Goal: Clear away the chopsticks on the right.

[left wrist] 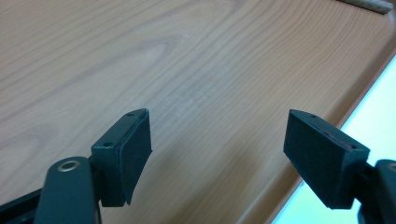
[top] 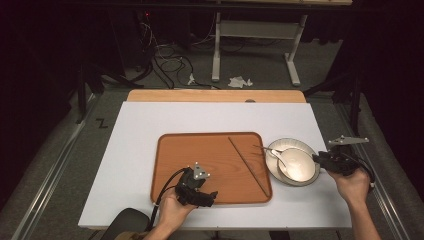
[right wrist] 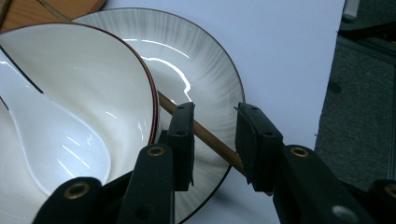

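Work in hand: we are gathering tableware; the right gripper [right wrist: 214, 140] is at a chopstick [right wrist: 205, 136] that lies across the plate [right wrist: 205, 79].
Right gripper: its jaws straddle the chopstick with a gap on each side, so we read it as released, not yet clamped. We come in low from the plate's outer side so the stick sits between the pads.
Chopstick: it rests slanted on the plate rim, one end tucked under the bowl [right wrist: 93, 93], the other past the rim over the white table [top: 140, 150].
Bowl: it sits on the plate, beside the tray [top: 170, 170], with a white spoon [right wrist: 56, 140] inside.
Second chopstick [top: 248, 165]: it lies diagonally on the tray.
Left gripper [left wrist: 217, 154]: jaws spread wide and empty, hovering over the tray's near right corner, probably waiting clear of the work.
Next move, in our judgement: close on the stick and draw it out without tipping the bowl.
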Demonstrator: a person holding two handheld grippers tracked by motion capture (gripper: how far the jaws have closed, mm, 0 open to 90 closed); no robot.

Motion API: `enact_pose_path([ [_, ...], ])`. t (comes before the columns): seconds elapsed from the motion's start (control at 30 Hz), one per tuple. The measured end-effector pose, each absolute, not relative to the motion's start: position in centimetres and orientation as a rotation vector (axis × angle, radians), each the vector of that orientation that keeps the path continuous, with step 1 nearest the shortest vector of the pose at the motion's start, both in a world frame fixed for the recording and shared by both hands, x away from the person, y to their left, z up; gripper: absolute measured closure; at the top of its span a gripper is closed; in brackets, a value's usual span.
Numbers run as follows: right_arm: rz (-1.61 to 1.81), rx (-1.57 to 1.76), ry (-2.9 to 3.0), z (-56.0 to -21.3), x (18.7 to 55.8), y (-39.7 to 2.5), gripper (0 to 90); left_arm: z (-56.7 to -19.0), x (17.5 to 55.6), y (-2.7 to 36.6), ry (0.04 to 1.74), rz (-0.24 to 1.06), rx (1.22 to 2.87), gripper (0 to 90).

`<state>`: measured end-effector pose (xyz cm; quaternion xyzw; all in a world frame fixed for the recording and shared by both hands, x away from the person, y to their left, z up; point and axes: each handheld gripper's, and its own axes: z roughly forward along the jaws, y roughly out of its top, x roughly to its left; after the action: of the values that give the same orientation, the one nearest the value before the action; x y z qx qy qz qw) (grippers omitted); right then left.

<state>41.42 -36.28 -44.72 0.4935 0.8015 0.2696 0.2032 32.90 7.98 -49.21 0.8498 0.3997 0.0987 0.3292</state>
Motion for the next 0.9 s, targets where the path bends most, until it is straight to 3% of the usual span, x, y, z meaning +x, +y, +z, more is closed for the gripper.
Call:
enact_pose_path([
  [0.63,0.699,1.374,2.307,-45.9,42.5,-36.2,65.0,-49.5,33.0,7.8,1.047,0.241,2.234,23.6],
  [0.9,0.674,1.377,2.29,-45.9,42.5,-36.3,76.6,-49.5,33.0,7.8,1.045,0.241,2.238,23.6],
])
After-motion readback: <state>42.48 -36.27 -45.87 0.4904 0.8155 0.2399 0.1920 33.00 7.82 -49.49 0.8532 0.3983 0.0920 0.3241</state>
